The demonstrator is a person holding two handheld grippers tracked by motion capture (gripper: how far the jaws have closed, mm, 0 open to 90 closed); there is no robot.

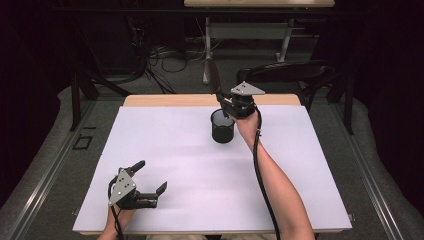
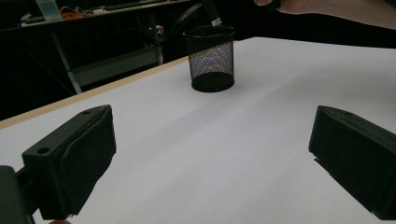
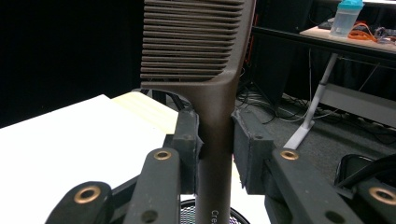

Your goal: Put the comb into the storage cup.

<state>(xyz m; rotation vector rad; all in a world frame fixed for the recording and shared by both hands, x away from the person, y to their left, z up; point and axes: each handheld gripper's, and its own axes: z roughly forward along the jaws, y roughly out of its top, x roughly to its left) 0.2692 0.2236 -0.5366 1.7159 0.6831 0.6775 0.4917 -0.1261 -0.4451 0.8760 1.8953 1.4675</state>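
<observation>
- Right gripper (image 1: 225, 101) is up near the far edge of the white worktop (image 1: 200, 165), right of centre; its jaws are clamped on the handle of a dark brown plastic wide-tooth comb (image 3: 205, 70).
- Comb stands roughly upright, teeth end up, handle end pointing down. In the right gripper view the lower handle sits over the rim of the black wire-mesh pen cup (image 1: 222, 126).
- Pen cup stands upright on the worktop near the far edge, just below the right gripper. Left gripper view shows it (image 2: 211, 58) with the comb's lower end at or just inside the rim; can't tell how deep.
- Left gripper (image 1: 150, 180) rests low near the near-left corner, jaws spread wide, holding nothing, well apart from the cup.
- Likely step: lowering the comb into the cup, release not yet done.
- Risk: the cup looks light and nothing steadies it. If the handle tip catches the rim or pushes on the mesh wall, the cup could slide or tip over.
- Risk: the comb looks tall next to the cup and top-heavy with teeth up. Letting go before the handle reaches the bottom could make it drop hard, lean on the rim and topple the cup.
- Risk: the smooth handle is pinched on a narrow section, so it could twist between the jaws if it snags.
</observation>
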